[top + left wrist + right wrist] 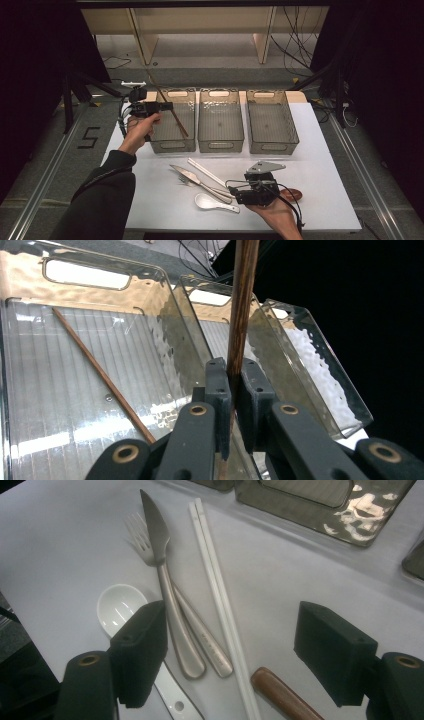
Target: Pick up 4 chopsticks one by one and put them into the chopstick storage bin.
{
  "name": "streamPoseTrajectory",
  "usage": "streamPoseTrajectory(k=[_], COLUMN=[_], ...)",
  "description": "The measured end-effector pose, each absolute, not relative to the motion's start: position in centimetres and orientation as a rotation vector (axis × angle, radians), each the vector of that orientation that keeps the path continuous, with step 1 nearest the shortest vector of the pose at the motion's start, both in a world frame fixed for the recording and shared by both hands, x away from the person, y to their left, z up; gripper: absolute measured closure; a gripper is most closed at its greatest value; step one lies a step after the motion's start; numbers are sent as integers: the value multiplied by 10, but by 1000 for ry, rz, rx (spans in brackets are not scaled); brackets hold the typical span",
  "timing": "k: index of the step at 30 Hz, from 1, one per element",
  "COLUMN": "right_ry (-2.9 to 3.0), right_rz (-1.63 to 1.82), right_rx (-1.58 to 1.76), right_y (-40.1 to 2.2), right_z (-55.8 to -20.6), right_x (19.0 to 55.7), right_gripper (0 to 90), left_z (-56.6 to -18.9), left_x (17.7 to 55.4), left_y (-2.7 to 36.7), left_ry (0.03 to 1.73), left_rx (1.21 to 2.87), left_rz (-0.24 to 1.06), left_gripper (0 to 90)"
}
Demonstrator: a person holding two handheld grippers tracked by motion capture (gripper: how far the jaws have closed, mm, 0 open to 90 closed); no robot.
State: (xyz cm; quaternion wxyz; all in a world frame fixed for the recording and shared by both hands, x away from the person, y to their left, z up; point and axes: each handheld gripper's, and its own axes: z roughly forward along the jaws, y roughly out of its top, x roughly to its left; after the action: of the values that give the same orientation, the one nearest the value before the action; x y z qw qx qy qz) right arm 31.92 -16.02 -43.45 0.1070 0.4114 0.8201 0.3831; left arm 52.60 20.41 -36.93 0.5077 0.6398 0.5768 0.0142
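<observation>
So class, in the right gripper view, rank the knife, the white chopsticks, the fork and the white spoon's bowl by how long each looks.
1. white chopsticks, running out of frame
2. knife
3. fork, partly under the knife, so this rank is unsure
4. white spoon, bowl only; its handle is partly hidden by a jaw

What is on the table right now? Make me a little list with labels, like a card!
left gripper: shut on a brown chopstick, over the left bin
inside left bin: another brown chopstick, leaning aslant
middle bin: looks empty
right bin: looks empty
right gripper: open, holding nothing, hovering over the cutlery
on the table: knife, fork, white chopsticks, white spoon, wooden handle
</observation>
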Motion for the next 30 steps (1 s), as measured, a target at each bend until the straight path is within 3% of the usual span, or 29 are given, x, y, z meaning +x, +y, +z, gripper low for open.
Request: streamPoseTrajectory(k=[30], right_ry=[2410], right_rz=[1133], right_rx=[1206], right_y=[-161], right_z=[-433], right_x=[318], right_gripper=[305], left_z=[-403], left_x=[535], left_y=[185], left_ry=[1486], left_rx=[1657], left_rz=[13], left_gripper=[812])
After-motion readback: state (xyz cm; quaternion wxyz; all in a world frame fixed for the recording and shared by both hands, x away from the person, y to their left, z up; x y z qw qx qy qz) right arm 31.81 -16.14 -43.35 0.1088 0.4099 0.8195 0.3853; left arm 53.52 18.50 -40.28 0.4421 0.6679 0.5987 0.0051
